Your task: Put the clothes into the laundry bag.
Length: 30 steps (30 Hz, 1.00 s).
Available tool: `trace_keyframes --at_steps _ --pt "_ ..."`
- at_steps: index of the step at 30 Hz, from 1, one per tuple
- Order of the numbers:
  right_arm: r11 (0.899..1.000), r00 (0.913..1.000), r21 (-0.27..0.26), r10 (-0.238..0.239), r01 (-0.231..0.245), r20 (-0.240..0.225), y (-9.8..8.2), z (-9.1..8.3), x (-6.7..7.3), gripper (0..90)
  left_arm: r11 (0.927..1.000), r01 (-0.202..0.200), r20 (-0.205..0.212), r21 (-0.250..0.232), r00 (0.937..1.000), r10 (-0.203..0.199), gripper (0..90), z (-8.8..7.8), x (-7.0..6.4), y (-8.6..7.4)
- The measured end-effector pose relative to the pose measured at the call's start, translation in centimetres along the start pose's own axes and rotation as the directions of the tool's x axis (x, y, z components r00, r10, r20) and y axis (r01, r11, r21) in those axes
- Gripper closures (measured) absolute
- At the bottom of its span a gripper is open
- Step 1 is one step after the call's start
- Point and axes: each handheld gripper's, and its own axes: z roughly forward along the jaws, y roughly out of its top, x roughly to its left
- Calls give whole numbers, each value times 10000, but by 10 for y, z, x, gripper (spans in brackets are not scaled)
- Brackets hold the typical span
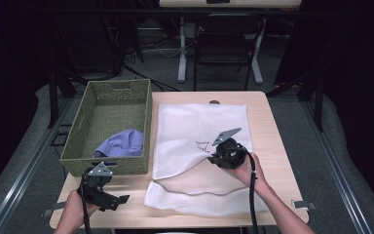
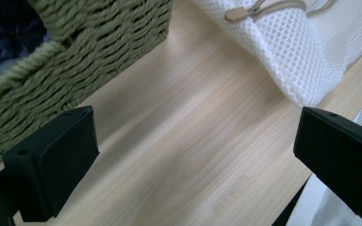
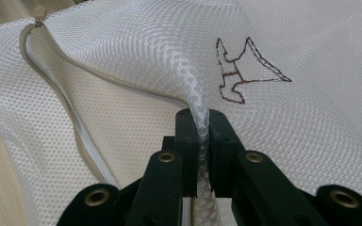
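A white mesh laundry bag (image 1: 195, 131) lies flat across the middle of the table, with a small dark outline drawing (image 3: 245, 70) on it and a beige zipper (image 3: 52, 75) along its open near edge. My right gripper (image 1: 213, 157) is shut on a pinched fold of the bag's upper layer (image 3: 201, 127), lifting it slightly off the lower layer. My left gripper (image 1: 121, 200) rests low over the table's near left corner, open, nothing between its fingers (image 2: 56, 160). A corner of the mesh bag (image 2: 292, 52) lies ahead of it.
A green woven basket (image 1: 90, 122) stands at the table's left, holding a purple cloth (image 1: 121, 143). Its wall (image 2: 75, 61) is close to my left gripper. Bare wood (image 1: 268, 126) runs along the right edge. A black chair (image 1: 226, 39) stands beyond the table.
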Motion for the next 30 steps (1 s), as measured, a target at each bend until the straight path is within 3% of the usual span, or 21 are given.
trace_keyframes --at_steps 5,9,15,21,26,30 --pt "9999 9999 47 -129 130 -86 0 1 -1 845 9996 -198 416 -177 9989 205 3 -9 -6 9" --pt "9998 9998 152 -84 86 -157 2 2 -2 846 9979 -573 364 -287 9976 583 2 -15 -11 15" --pt "9991 9993 345 -241 250 -284 1 4 -3 846 9972 -635 421 -395 9970 651 2 -25 -11 27" --pt "9978 9986 467 -453 465 -258 4 8 -4 847 9951 -909 383 -399 9950 924 2 -28 -10 39" --pt "9981 9984 332 -508 516 -231 5 8 -2 847 9929 -1108 -41 -424 9938 1107 4 -30 -5 58" --pt "9983 9985 296 -485 493 -262 4 8 -3 847 9918 -1186 -63 -469 9929 1185 2 -33 1 68"
